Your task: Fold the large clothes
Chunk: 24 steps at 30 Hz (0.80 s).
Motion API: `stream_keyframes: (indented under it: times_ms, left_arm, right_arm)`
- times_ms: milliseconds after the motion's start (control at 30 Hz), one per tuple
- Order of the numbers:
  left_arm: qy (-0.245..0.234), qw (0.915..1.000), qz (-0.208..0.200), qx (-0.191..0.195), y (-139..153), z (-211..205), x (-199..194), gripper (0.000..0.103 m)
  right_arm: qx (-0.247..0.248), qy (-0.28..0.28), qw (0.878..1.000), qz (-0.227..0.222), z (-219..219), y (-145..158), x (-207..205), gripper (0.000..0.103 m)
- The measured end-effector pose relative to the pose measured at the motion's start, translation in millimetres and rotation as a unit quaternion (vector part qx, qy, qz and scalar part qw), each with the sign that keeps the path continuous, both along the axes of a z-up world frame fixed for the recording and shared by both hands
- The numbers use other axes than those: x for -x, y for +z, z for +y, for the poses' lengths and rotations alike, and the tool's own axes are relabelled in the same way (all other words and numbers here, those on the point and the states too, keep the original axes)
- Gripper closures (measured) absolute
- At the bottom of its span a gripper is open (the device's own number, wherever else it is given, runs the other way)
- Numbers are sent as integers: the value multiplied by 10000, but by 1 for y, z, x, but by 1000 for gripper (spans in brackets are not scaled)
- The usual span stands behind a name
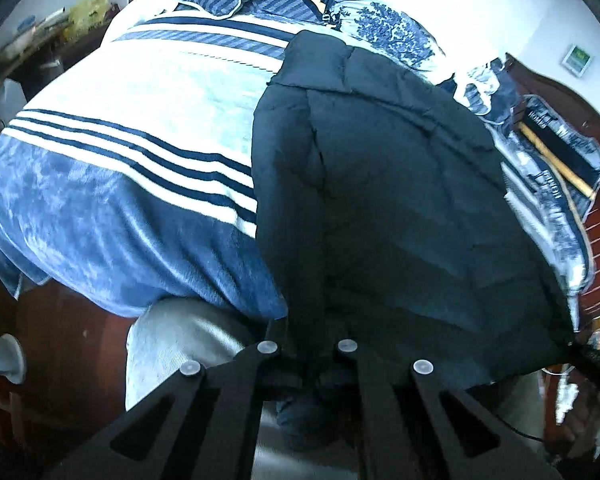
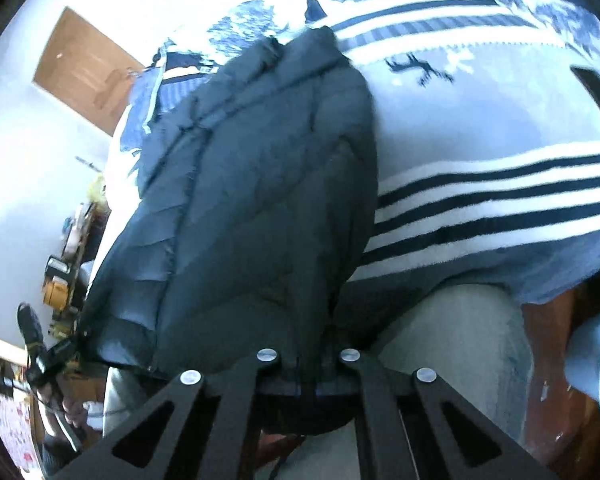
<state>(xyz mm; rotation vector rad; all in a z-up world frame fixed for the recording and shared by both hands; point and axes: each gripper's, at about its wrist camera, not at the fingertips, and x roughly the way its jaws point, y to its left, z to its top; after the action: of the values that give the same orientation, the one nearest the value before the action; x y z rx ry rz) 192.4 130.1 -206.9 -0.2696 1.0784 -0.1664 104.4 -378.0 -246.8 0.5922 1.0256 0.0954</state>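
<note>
While both grippers, left [image 1: 308, 350] and right [image 2: 309, 358], pinch the jacket [image 1: 380, 184] hem, lift evenly toward the bed's [image 1: 100, 208] 12 o'clock.

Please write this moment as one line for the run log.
stage: hem pinched | left gripper: shut on black padded jacket | right gripper: shut on jacket hem | jacket lies on striped blanket

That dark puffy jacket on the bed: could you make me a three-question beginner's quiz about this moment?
1. True or false: the jacket lies on a striped blanket.
2. What do the left gripper and right gripper hold? A) a pillow B) the jacket's near edge C) nothing
3. Fill in: the jacket's colour is ____.

Key: 1 true; 2 B; 3 black.
</note>
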Motion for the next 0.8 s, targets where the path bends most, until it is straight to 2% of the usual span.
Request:
stream_keyframes:
  times_ms: [200,300,400,467,600,667,800]
  left_arm:
    - [-63,9980,-17,634,19,16,14,100]
    - [-61,9948,-137,1009,35,24,18,100]
    - [-72,9906,-283,1334,51,31,8,100]
    - [-145,9892,-452,1387,65,30,-5,100]
    - [-385,9858,-721,1464,95,26,-46,100]
    - [-535,9841,-837,1475,111,21,-80,100]
    - [-767,9834,-982,1319,135,7,-154,100]
  right_arm:
    - [-228,191,9995,-131,4,23,14,100]
    - [-513,183,9979,-349,0,35,27,100]
    - [-783,149,9951,-584,-9,48,21,100]
    - [-873,140,9936,-708,-13,56,12,100]
    - [-1018,170,9888,-1079,-22,82,-16,100]
    - [-1101,210,9858,-1250,-28,98,-39,100]
    - [-1216,401,9819,-1395,-41,125,-110,100]
